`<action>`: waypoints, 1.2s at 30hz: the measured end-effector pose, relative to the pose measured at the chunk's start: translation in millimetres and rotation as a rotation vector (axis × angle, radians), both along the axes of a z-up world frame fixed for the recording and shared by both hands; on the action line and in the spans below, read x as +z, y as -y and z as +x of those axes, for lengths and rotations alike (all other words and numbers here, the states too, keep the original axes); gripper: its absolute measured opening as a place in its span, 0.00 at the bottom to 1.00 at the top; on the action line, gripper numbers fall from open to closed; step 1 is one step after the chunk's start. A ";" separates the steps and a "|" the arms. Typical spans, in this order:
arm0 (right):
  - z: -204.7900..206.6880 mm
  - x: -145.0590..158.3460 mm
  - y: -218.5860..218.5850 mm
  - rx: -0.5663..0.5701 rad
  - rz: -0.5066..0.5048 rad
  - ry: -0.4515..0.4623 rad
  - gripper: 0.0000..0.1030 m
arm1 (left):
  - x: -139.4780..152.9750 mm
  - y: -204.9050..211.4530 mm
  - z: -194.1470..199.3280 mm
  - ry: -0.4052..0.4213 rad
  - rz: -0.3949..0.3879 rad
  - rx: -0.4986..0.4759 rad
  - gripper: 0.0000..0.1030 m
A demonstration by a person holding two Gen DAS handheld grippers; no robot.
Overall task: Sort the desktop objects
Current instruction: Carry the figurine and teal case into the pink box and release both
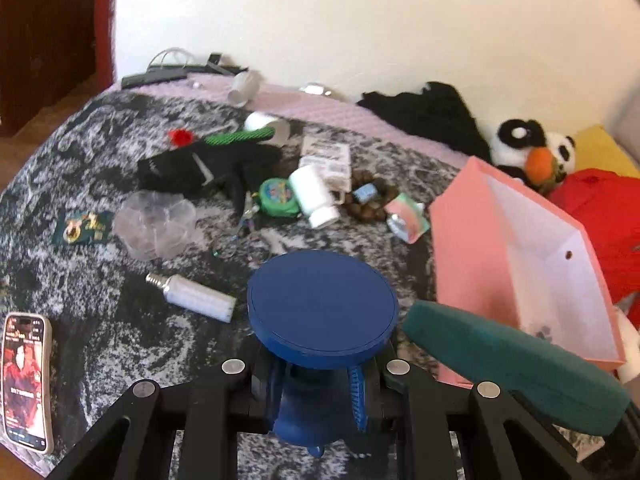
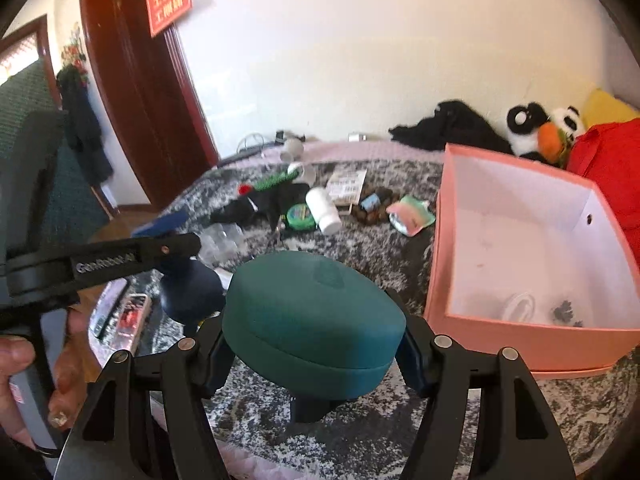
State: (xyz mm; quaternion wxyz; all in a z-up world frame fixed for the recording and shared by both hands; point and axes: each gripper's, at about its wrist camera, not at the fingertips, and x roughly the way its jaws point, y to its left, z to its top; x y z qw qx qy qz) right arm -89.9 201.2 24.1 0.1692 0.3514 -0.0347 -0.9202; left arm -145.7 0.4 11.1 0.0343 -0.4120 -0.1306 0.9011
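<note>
Left tool [image 1: 320, 376]: level, low over the bed [image 1: 100, 184], clamped on a blue round-topped object [image 1: 322, 304]. Right tool [image 2: 312, 352]: level, beside the open pink box [image 2: 520, 344], clamped on a teal oval case [image 2: 312, 320]. Both items held above the patterned blanket.

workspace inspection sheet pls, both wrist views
surface: grey-black mottled blanket, crowded.
job's things: open pink cardboard box, nearly empty; round blue disc-topped object; dark green oval case.
clutter: white pill bottle, white LED bulb, smartphone, green tape measure.
grippers: left gripper shut on blue object; right gripper shut on green case.
cables: pale loop at far edge.
surroundings: white wall, brown door, panda plush.
</note>
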 end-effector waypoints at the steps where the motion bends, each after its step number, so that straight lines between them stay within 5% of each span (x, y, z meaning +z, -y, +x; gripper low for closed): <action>1: 4.4 6.7 -3.3 -0.004 -0.005 -0.013 0.68 | 5.2 -3.8 2.0 -0.009 -0.004 -0.007 0.20; 14: 48.6 84.5 -84.2 -0.136 -0.014 -0.183 0.68 | 73.8 -103.8 4.6 -0.133 -0.052 -0.190 0.20; 19: 49.7 97.8 -134.2 -0.242 0.010 -0.210 0.68 | 77.2 -164.2 -16.2 -0.147 -0.074 -0.278 0.20; 24: 26.1 87.4 -189.0 -0.351 0.023 -0.187 0.68 | 76.5 -223.1 -39.7 -0.154 -0.098 -0.360 0.20; 32: -43.1 37.4 -256.2 -0.462 0.017 -0.079 0.68 | 32.8 -283.0 -109.1 -0.075 -0.115 -0.434 0.21; 36: -65.6 29.1 -265.3 -0.524 0.061 -0.113 0.77 | 26.0 -289.8 -134.0 -0.025 -0.072 -0.452 0.74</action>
